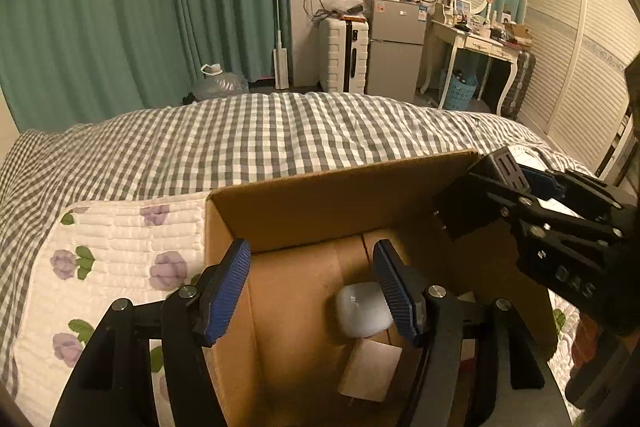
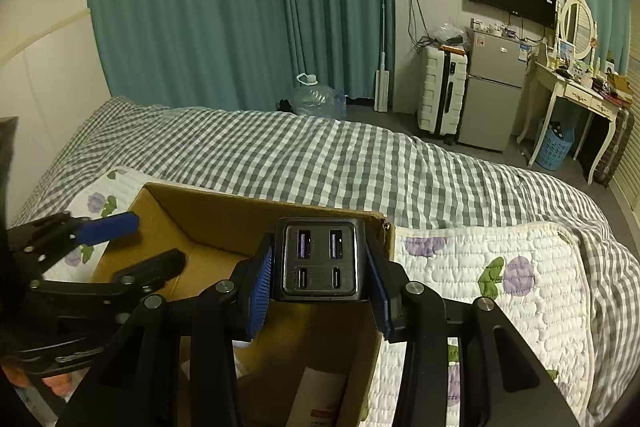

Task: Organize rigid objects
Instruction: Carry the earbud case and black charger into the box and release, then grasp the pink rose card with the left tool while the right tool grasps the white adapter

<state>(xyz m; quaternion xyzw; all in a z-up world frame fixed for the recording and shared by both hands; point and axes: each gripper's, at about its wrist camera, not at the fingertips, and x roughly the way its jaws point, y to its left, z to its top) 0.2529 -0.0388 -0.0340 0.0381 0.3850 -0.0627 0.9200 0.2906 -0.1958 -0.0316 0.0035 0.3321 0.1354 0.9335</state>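
An open cardboard box [image 1: 320,195] [image 2: 224,215] sits on the bed. My right gripper [image 2: 320,285] is shut on a black USB charger block [image 2: 320,261] and holds it over the box's right side; it also shows at the right of the left wrist view [image 1: 508,173]. My left gripper [image 1: 312,291] is open and empty over the box's left part, one finger outside the left wall; it also shows in the right wrist view [image 2: 120,243]. Inside the box lie a white rounded case [image 1: 362,309] and a pale card packet [image 1: 370,371] [image 2: 320,403].
The box rests on a white floral quilted mat [image 1: 120,259] [image 2: 500,287] over a grey checked bedspread [image 1: 260,135]. Beyond the bed stand a water jug [image 2: 316,99], white suitcase [image 2: 442,91], small fridge [image 2: 494,95], dressing table [image 2: 576,95] and green curtains [image 2: 224,7].
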